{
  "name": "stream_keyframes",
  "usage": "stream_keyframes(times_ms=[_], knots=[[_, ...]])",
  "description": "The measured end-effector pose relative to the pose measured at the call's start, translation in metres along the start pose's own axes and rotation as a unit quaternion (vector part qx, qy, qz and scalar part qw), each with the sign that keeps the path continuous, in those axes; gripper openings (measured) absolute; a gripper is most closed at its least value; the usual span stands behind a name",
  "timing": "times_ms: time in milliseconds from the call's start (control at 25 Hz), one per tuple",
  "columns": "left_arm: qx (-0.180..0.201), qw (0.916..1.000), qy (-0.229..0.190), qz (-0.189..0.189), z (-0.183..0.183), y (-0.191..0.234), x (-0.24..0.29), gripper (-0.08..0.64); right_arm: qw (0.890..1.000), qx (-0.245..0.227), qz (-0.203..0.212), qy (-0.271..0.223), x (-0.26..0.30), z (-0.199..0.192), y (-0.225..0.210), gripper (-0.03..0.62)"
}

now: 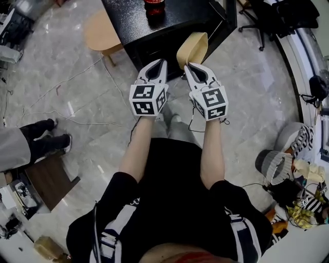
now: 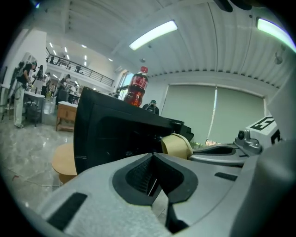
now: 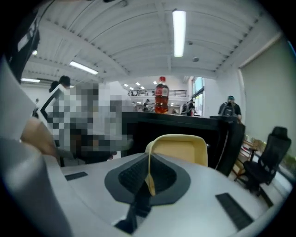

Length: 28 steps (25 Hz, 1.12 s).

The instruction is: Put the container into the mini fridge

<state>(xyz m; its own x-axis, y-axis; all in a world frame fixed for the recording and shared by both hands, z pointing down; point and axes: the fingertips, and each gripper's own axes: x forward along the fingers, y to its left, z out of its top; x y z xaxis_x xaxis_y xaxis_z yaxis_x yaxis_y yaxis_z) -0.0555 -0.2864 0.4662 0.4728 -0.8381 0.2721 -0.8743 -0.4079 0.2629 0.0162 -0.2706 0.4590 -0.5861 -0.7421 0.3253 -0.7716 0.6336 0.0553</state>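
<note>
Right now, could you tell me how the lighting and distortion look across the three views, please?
Head view: even light, strong fisheye bending at the edges. Left gripper view: the ceiling light blows out to white, with a dark round vignette. Right gripper view: the container is sharp, and the corners are vignetted dark.

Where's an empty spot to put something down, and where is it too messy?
The mini fridge top is bare on the near side of the red bottle. The round wooden stool left of it is bare too. The floor beside the stool is open apart from thin cables. The far right is crowded with a pile of clutter.
</note>
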Motion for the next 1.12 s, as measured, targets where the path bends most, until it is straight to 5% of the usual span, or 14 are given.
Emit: stream_keyframes(times_ms=[120, 240, 360, 560, 640, 920, 960, 1000, 1040, 1120], knots=[[-0.008, 0.9999, -0.001, 0.010, 0.002, 0.006, 0.004, 0.011, 0.991, -0.094, 0.083, 0.041, 0.014, 0.002, 0.022, 0.015], [-0.017, 0.9995, -0.003, 0.027, 0.001, 0.014, 0.000, 0.010, 0.970, -0.189, 0.130, 0.082, 0.026, -0.001, 0.033, 0.015], [-0.026, 0.9984, -0.010, 0.050, 0.003, 0.028, -0.004, 0.009, 0.944, -0.269, 0.149, 0.121, 0.044, -0.002, 0.031, 0.015], [-0.034, 0.9964, -0.015, 0.076, 0.004, 0.043, -0.015, 0.010, 0.882, -0.409, 0.152, 0.177, 0.085, -0.017, 0.018, 0.015], [-0.033, 0.9960, -0.017, 0.081, 0.005, 0.046, -0.017, 0.009, 0.874, -0.426, 0.153, 0.175, 0.100, -0.020, 0.014, 0.016], [-0.044, 0.9951, -0.016, 0.087, 0.004, 0.048, -0.020, 0.010, 0.910, -0.381, 0.101, 0.125, 0.131, -0.006, 0.001, 0.018], [-0.043, 0.9954, -0.016, 0.084, 0.004, 0.047, -0.020, 0.010, 0.916, -0.369, 0.101, 0.119, 0.131, -0.005, 0.003, 0.038], [-0.042, 0.9957, -0.015, 0.081, 0.004, 0.044, -0.019, 0.011, 0.923, -0.355, 0.100, 0.113, 0.128, -0.003, 0.004, 0.126], [-0.040, 0.9960, -0.015, 0.078, 0.005, 0.042, -0.018, 0.010, 0.930, -0.339, 0.097, 0.104, 0.123, 0.000, 0.005, 0.160], [-0.039, 0.9963, -0.018, 0.074, 0.008, 0.037, -0.016, 0.010, 0.955, -0.278, 0.083, 0.066, 0.107, 0.012, 0.002, 0.119]])
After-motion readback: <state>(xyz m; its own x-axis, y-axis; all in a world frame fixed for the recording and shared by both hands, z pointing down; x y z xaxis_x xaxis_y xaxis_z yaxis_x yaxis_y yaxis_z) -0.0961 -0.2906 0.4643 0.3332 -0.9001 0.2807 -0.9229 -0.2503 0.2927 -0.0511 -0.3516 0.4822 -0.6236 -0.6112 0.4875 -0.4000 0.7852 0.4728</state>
